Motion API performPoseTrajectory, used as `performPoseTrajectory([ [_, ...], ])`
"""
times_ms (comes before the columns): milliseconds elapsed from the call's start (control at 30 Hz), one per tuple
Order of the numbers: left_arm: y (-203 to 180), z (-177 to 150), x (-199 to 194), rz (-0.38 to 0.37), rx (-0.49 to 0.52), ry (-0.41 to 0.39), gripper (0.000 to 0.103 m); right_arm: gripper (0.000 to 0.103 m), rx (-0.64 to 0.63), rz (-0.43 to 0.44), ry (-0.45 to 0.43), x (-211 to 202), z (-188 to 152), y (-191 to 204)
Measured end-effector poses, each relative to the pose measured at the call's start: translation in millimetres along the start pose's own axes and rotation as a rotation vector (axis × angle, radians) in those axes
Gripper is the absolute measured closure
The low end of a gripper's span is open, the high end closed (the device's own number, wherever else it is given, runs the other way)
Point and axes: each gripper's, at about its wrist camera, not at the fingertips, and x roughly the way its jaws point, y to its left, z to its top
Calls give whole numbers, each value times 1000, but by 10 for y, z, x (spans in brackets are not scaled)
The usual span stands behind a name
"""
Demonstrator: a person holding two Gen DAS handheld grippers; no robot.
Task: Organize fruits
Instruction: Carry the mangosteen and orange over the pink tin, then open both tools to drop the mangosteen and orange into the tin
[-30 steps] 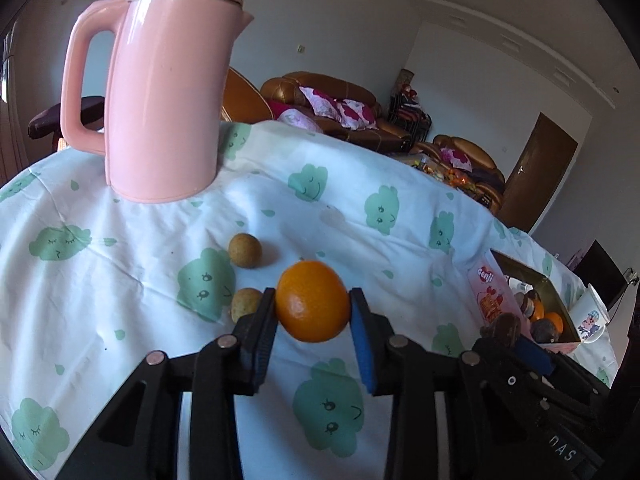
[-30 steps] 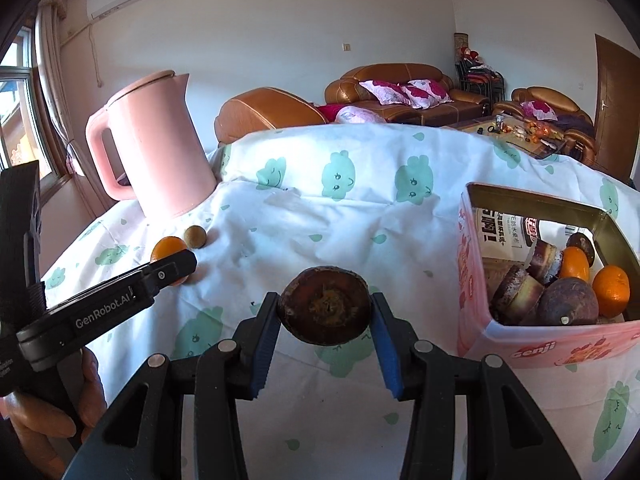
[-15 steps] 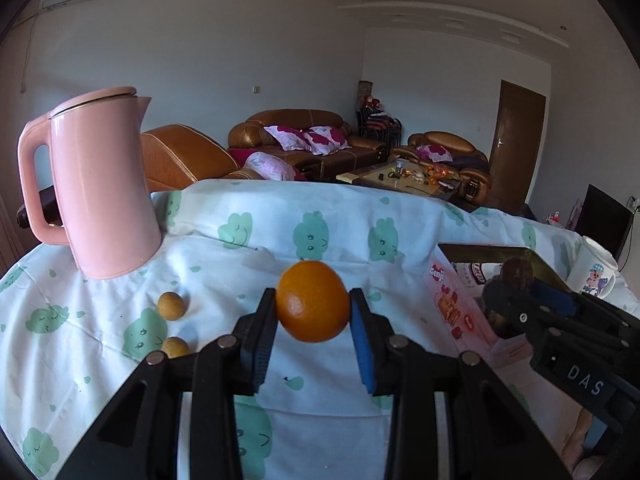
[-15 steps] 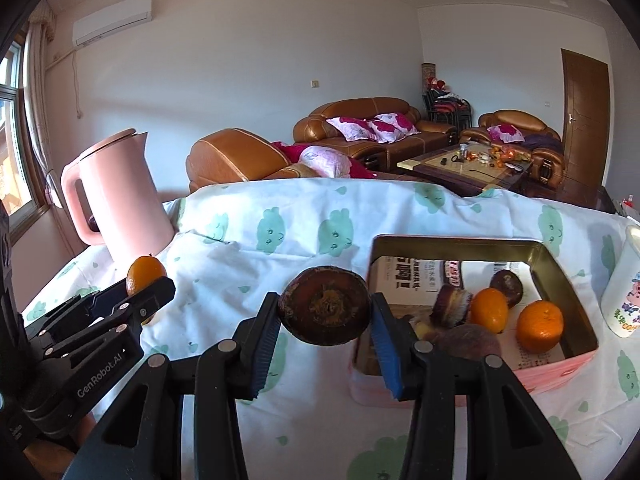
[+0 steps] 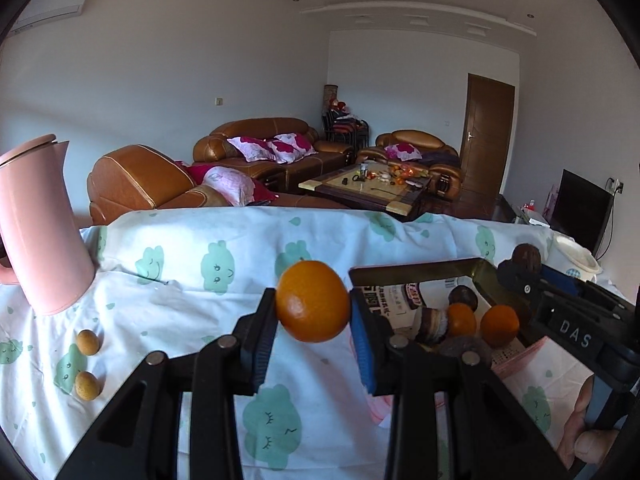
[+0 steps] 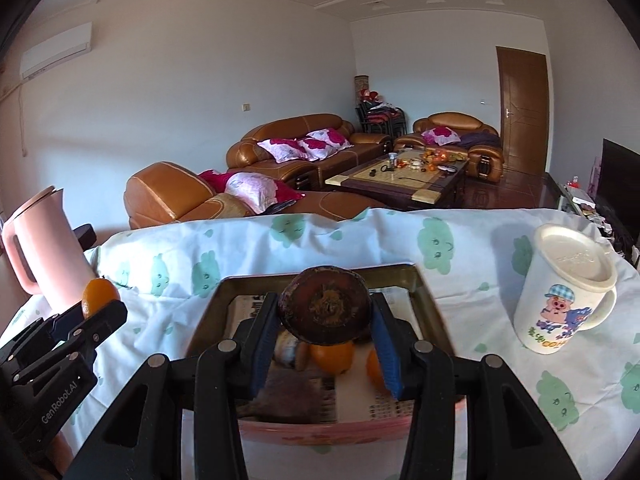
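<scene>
My left gripper (image 5: 314, 308) is shut on an orange (image 5: 312, 301) and holds it above the tablecloth, just left of the pink box (image 5: 412, 270). My right gripper (image 6: 326, 312) is shut on a dark brown fruit (image 6: 325, 305) and holds it over the open box (image 6: 316, 274). The box holds oranges (image 5: 499, 325) and several dark fruits (image 5: 463, 298). Two small tan fruits (image 5: 88, 342) lie on the cloth at the left. The left gripper with its orange (image 6: 99, 295) shows at the left of the right wrist view.
A pink kettle (image 5: 38, 224) stands at the back left of the table. A white lidded mug (image 6: 568, 290) stands right of the box. The table has a white cloth with green prints (image 5: 224, 264). Sofas and a coffee table lie beyond.
Both grippers have risen and moved right toward the box with their fruits. The right gripper now hangs over the box; the left one has come up beside it.
</scene>
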Motion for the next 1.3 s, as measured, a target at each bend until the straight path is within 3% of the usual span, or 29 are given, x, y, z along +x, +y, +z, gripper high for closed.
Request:
performPoseTrajectory([
  [200, -348, 98, 194, -11, 59, 0, 66, 56, 14, -91, -35, 56, 71, -294],
  [467, -684, 136, 620, 24, 137, 51, 66, 56, 26, -114, -16, 304, 84, -425],
  [900, -803, 152, 1004, 63, 162, 168, 66, 56, 36, -51, 77, 726, 103, -429],
  [1133, -787, 163, 1012, 64, 155, 203, 65, 55, 83, 86, 123, 803, 73, -428],
  [1233, -778, 162, 963, 59, 150, 189, 50, 54, 106, 112, 121, 790, 75, -440],
  [1300, -786, 181, 895, 59, 143, 162, 16, 45, 159, 156, 102, 746, 84, -498],
])
